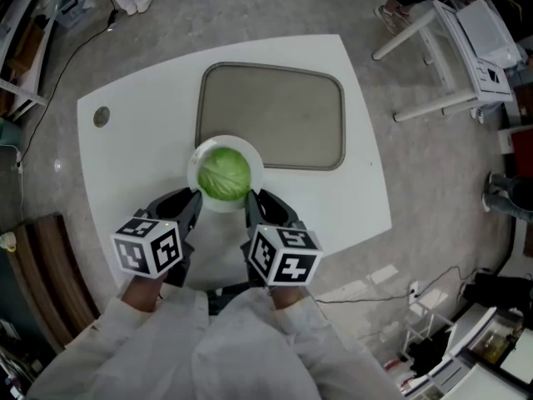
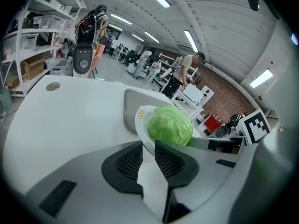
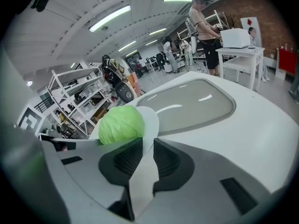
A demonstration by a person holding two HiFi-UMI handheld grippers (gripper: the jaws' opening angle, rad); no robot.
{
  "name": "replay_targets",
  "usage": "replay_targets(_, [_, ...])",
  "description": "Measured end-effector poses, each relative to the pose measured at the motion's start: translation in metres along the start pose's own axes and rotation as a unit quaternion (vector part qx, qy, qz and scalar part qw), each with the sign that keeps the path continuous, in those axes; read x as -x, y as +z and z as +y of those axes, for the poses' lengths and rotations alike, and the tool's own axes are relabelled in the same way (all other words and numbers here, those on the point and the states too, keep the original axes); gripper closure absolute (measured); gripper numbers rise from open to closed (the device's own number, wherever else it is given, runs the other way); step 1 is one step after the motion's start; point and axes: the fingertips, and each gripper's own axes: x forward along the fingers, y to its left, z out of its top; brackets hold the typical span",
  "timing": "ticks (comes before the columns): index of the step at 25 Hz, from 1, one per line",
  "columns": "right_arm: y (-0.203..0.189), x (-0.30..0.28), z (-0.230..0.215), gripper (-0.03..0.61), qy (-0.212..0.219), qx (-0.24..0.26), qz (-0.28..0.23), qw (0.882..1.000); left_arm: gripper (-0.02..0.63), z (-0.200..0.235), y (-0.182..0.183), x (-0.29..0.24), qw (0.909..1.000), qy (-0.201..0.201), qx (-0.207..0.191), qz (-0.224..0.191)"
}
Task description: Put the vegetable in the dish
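A green cabbage (image 1: 224, 173) lies in a round white dish (image 1: 205, 154) over the front edge of the grey tray (image 1: 271, 115). My left gripper (image 1: 196, 198) is shut on the dish's near-left rim, and my right gripper (image 1: 251, 198) is shut on its near-right rim. In the left gripper view the dish (image 2: 140, 118) runs between the jaws of the left gripper (image 2: 148, 148), with the cabbage (image 2: 170, 125) just beyond. The right gripper view shows the right gripper (image 3: 147, 147) pinching the dish (image 3: 152, 120), the cabbage (image 3: 121, 123) to its left.
The white table (image 1: 133, 157) has a small round grey cap (image 1: 101, 117) at its far left. A white folding table (image 1: 450, 48) stands to the right on the floor. A person (image 3: 203, 22) stands behind it. Shelves (image 2: 28, 41) line the left side.
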Motion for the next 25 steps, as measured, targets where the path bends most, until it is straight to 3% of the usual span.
replay_targets(15, [0.08,-0.043,-0.086,0.499,-0.019,-0.027,-0.008,0.999,0.531,-0.03,0.076,-0.111,0.9995,-0.016,-0.029,0.0])
replay_targets(25, [0.106,-0.069,-0.124,0.499,-0.024,-0.028,0.007,0.999,0.531,-0.036,0.093,-0.159,0.9999,-0.011,-0.003,0.005])
